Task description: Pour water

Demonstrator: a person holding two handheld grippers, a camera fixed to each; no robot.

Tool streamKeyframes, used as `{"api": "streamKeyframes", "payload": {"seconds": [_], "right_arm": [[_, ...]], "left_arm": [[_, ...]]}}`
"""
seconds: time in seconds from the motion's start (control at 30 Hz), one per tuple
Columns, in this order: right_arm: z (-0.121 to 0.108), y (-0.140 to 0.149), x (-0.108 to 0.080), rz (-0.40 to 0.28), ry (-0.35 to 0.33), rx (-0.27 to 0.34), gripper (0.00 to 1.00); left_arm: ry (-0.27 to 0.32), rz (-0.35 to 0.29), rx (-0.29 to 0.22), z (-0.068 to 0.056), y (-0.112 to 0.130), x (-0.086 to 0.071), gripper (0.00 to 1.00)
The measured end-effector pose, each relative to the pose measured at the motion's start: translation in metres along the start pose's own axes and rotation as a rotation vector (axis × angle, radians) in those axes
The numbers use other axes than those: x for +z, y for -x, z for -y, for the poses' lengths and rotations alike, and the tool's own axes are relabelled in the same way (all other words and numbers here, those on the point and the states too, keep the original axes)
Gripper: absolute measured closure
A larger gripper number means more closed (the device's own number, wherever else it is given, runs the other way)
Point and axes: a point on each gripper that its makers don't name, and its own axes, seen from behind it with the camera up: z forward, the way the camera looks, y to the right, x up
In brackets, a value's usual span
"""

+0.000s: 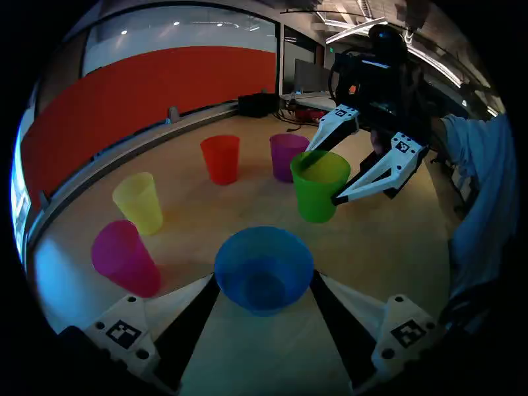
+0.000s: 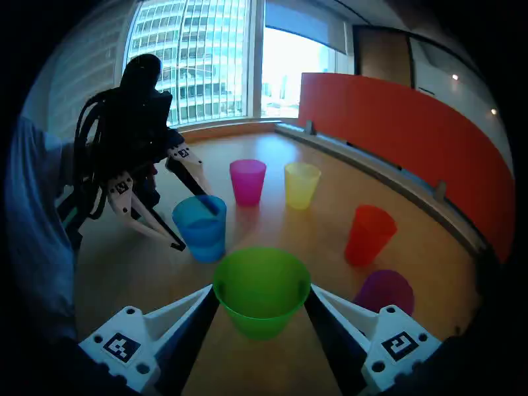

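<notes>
Blue cup (image 1: 264, 261) clamped between left claw (image 1: 264, 277) fingers; green cup (image 2: 261, 300) gripped in right claw (image 2: 261, 288).

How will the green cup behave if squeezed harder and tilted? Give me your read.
The green cup looks thin and translucent, so its wall would probably flex under a harder squeeze from the right gripper. It appears empty, so likely light and easy to tilt. Its smooth, tapered sides might let it slide between the fingers.
</notes>
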Motion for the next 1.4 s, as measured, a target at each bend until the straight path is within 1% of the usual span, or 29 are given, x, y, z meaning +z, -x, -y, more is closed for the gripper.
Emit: {"api": "streamKeyframes", "payload": {"seconds": [0.2,0.37,0.6,0.93,1.07,1.27,1.4], "right_arm": [[0.000,0.004,0.004,0.004,0.002,-0.003,0.09],[0.000,0.010,0.008,0.013,0.004,-0.004,0.09],[0.000,0.014,0.011,0.020,0.009,-0.018,0.09],[-0.001,0.018,0.009,0.029,0.022,-0.023,0.07],[-0.002,0.019,0.007,0.031,0.027,-0.021,0.00],[0.000,0.021,0.004,0.036,0.027,-0.023,0.00],[-0.003,0.023,-0.002,0.038,0.042,-0.027,0.00]], "left_arm": [[-0.012,0.005,-0.002,0.002,0.005,-0.005,0.01],[-0.013,0.009,-0.013,0.002,0.011,-0.010,0.01],[-0.023,-0.003,-0.023,0.003,0.012,-0.018,0.01],[-0.019,-0.017,-0.039,0.000,0.010,-0.023,0.01],[-0.019,-0.019,-0.042,-0.001,0.009,-0.024,0.01],[-0.026,-0.028,-0.048,-0.001,0.007,-0.027,0.01],[-0.040,-0.035,-0.053,0.001,0.007,-0.032,0.01]]}}
